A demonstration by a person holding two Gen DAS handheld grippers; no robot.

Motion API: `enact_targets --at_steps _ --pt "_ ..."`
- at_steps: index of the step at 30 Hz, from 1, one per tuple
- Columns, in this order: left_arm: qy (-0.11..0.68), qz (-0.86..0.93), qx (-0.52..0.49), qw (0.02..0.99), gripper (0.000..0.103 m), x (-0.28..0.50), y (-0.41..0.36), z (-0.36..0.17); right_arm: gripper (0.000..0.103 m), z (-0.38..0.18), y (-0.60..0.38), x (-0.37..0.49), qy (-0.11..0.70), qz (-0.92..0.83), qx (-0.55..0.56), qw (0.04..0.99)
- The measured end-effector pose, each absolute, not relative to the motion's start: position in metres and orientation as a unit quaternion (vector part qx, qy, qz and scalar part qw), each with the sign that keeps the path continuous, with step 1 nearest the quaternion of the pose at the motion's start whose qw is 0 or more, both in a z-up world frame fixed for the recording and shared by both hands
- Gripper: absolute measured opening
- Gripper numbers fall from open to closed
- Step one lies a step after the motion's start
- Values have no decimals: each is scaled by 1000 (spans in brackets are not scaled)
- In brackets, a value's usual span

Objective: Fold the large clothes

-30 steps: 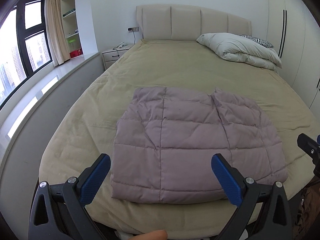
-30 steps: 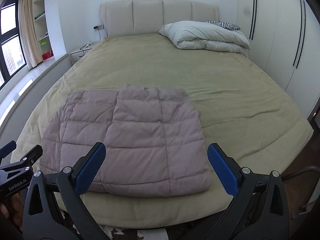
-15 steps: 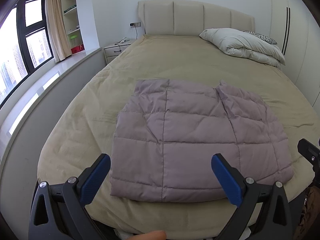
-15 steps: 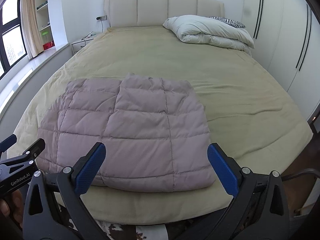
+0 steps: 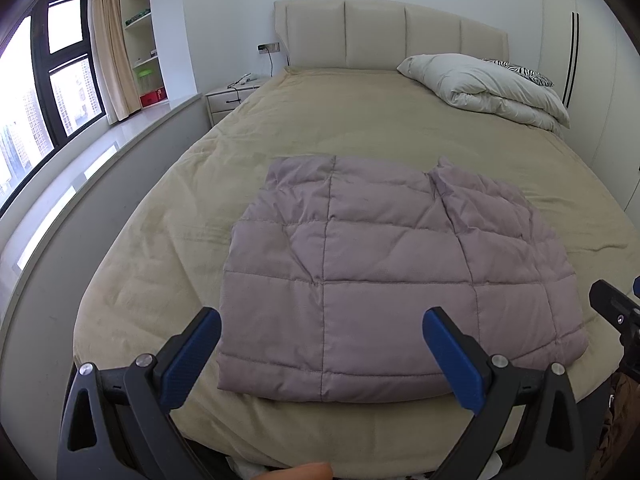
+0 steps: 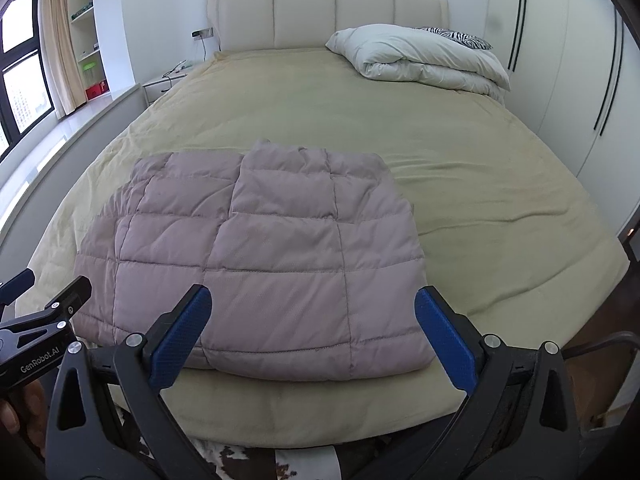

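Nearer now, both wide-open, empty grippers face the puffy quilted jacket.

Left tool hangs wide open above the folded mauve quilted jacket, flat on the beige bed.

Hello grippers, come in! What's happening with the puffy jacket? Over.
Left gripper open, empty. Right gripper open, empty. Quilted jacket lies folded on the bed. Nothing in the way.
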State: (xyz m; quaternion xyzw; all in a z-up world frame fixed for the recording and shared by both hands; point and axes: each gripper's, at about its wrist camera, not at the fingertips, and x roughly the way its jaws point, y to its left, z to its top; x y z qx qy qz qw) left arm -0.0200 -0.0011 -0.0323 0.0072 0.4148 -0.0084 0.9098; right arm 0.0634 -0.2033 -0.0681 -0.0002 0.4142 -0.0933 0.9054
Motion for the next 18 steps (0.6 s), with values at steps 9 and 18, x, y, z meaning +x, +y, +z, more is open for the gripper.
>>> enact_targets --at_steps 9,18 --pt "417 -13 10 909 103 -21 -3 -34 103 -72 -201 65 417 -93 4 904" --pt "418 -14 10 908 103 -22 -3 -34 103 -73 -199 64 418 -94 5 904"
